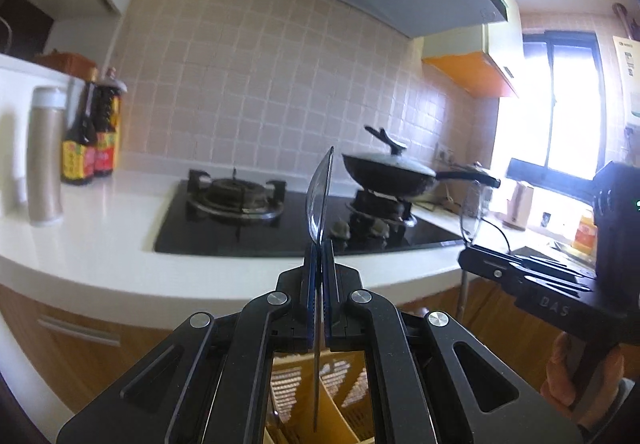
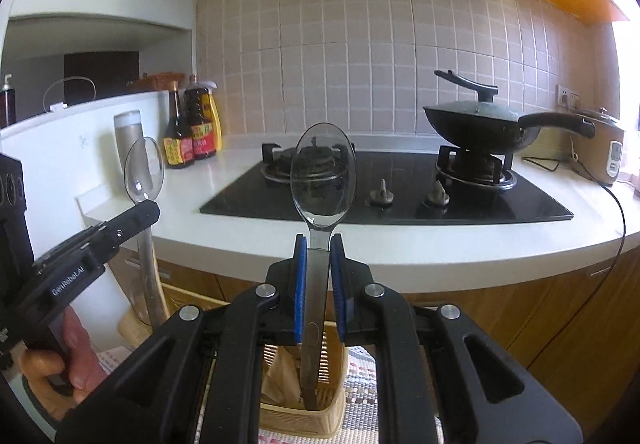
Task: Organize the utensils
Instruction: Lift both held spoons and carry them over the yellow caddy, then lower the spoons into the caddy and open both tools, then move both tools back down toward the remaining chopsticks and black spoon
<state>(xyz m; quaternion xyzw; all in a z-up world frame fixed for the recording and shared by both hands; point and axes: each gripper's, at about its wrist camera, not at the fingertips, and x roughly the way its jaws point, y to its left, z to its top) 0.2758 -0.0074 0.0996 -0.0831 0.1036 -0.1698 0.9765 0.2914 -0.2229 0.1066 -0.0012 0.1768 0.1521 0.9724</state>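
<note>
My left gripper [image 1: 320, 244] is shut on a steel spoon [image 1: 319, 200], seen edge-on with its bowl up and its handle hanging over a divided wooden utensil box [image 1: 344, 412]. My right gripper [image 2: 319, 244] is shut on a second steel spoon [image 2: 323, 174], bowl up, its handle reaching down into a woven utensil basket [image 2: 320, 400]. In the right wrist view the left gripper [image 2: 148, 210] appears at the left, holding its spoon [image 2: 143, 170] upright. In the left wrist view the right gripper [image 1: 468, 256] shows at the right edge.
A white counter [image 2: 440, 248] carries a black gas hob [image 2: 400, 196] with a lidded black pan [image 2: 480, 124] on the right burner. Sauce bottles [image 2: 190, 128] and a steel flask [image 2: 128, 140] stand at left. A rice cooker [image 2: 600, 152] with its cord stands at right.
</note>
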